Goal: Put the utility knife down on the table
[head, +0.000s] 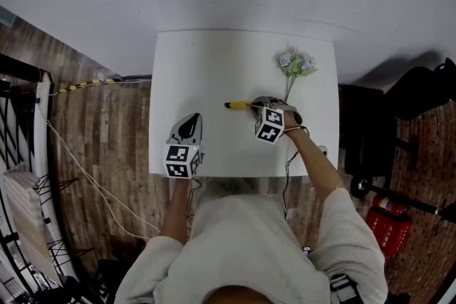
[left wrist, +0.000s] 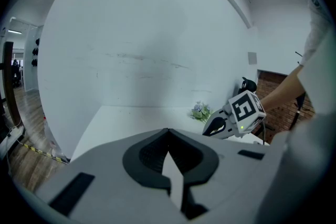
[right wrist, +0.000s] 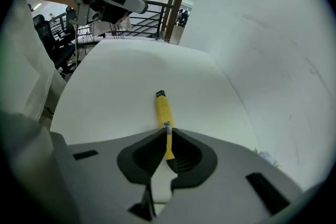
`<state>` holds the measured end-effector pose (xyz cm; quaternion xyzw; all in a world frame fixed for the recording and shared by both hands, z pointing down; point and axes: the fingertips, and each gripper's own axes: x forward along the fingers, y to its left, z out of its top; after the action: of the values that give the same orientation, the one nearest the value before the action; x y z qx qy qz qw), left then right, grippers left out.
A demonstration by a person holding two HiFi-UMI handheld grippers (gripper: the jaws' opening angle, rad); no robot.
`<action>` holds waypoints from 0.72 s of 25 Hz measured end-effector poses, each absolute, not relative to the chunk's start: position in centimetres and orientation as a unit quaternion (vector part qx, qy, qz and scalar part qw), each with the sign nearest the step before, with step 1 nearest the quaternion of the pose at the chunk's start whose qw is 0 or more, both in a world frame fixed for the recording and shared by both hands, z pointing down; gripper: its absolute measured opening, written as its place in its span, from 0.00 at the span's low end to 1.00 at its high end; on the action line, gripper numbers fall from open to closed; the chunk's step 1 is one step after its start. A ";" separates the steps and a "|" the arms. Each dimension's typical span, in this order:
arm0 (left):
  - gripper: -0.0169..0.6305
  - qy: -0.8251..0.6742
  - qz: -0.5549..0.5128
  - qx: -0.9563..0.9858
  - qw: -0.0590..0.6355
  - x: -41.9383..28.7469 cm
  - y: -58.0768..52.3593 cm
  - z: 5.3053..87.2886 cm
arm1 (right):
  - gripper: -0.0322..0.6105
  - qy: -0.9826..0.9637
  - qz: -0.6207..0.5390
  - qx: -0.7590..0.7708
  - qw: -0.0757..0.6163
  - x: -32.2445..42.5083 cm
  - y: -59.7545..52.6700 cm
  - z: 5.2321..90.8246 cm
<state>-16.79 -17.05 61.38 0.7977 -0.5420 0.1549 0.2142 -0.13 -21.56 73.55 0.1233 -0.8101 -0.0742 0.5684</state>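
We see the right hand-held gripper [right wrist: 167, 132] pinching a slim yellow utility knife [right wrist: 163, 110] over the white rectangular bench [head: 214, 67]; our left hand-held gripper [left wrist: 168, 132] hovers closed, empty, near-left.

A small bunch of flowers [head: 296, 66] is lying at one o'clock. A red fire extinguisher [head: 388, 221] is sitting on the wooden floor [head: 92, 146] at four o'clock.

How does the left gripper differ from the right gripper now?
The right gripper has its jaws closed on the yellow utility knife; the left gripper has its jaws together with nothing between them. The right gripper is over the middle of the white table, near the flowers; the left gripper is at the table's near edge. Both are the same grey two-jaw tool.
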 end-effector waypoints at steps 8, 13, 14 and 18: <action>0.04 -0.533 0.156 0.807 0.198 -15.1 -16.8 60.1 | 0.05 -0.828 -0.039 0.176 0.531 0.9 -21.0 71.3; 0.04 -0.530 0.153 0.813 0.186 -14.3 -17.1 59.1 | 0.05 -0.846 0.003 0.222 0.485 1.3 -21.2 69.2; 0.04 -0.529 0.153 0.814 0.184 -14.2 -17.1 58.9 | 0.05 -0.849 0.010 0.233 0.475 1.3 -21.3 68.6; 0.04 -0.525 0.152 0.819 0.174 -13.6 -17.4 57.9 | 0.05 -0.860 0.037 0.271 0.431 1.3 -21.3 66.3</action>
<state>-13.61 -17.41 57.92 0.8193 -0.5248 0.1516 0.1743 1.31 -21.28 66.34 0.2711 -0.8600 0.0374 0.4306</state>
